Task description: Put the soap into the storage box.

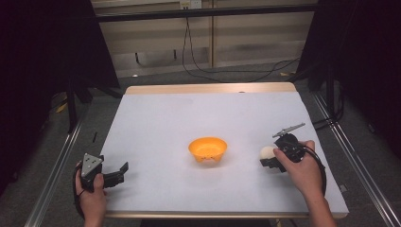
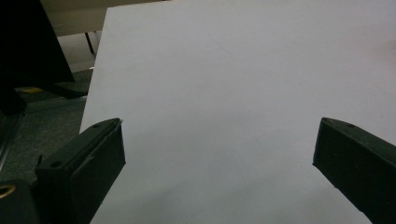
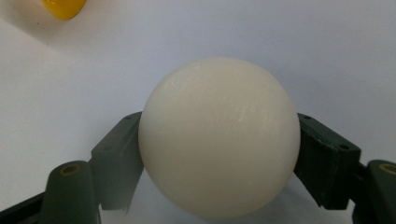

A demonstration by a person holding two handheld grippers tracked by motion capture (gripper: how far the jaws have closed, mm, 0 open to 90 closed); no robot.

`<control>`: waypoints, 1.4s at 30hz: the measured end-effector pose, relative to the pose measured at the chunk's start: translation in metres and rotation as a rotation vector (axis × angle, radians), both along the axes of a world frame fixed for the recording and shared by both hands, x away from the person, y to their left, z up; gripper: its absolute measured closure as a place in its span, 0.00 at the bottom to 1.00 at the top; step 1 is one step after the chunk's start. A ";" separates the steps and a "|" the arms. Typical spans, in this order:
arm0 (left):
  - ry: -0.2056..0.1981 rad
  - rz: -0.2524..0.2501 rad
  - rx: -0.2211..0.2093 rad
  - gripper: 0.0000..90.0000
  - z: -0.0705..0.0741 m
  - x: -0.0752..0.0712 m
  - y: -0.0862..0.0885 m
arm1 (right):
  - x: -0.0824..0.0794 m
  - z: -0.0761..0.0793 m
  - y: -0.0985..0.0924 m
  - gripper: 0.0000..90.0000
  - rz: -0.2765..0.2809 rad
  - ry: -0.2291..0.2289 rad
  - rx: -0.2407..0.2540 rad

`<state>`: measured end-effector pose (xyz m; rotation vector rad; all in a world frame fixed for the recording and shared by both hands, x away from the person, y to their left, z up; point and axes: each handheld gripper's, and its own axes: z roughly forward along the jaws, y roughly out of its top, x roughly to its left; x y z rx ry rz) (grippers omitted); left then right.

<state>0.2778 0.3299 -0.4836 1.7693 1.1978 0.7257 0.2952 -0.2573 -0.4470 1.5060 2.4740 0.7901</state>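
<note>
Gripping one white ball beside one orange bowl

One white ball [image 3: 219, 137] and one orange bowl [image 1: 207, 149] share the table [image 1: 156, 118], with two grippers at work. The right hand-held gripper [image 1: 267, 160] is clamped on the ball, a jaw on each flank, near the table's right edge, apart from the bowl. The left hand-held gripper [image 2: 219, 163] gapes empty at the near left corner. Wide bare surface stretches toward the far edge.

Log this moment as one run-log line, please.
right gripper: shut on white ball | left gripper: open, nothing between jaws | orange bowl: mid-table, nothing visible inside
</note>
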 end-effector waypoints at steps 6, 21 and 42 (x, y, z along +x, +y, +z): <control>0.001 -0.001 0.001 0.02 0.000 0.000 0.000 | 0.002 0.001 0.007 0.26 0.016 0.009 0.009; 0.003 -0.007 0.001 0.02 0.000 0.000 0.001 | 0.008 0.006 0.022 0.26 0.048 0.006 0.005; 0.000 -0.001 0.000 0.02 0.000 0.000 0.000 | 0.014 0.022 0.040 0.26 0.080 -0.017 0.018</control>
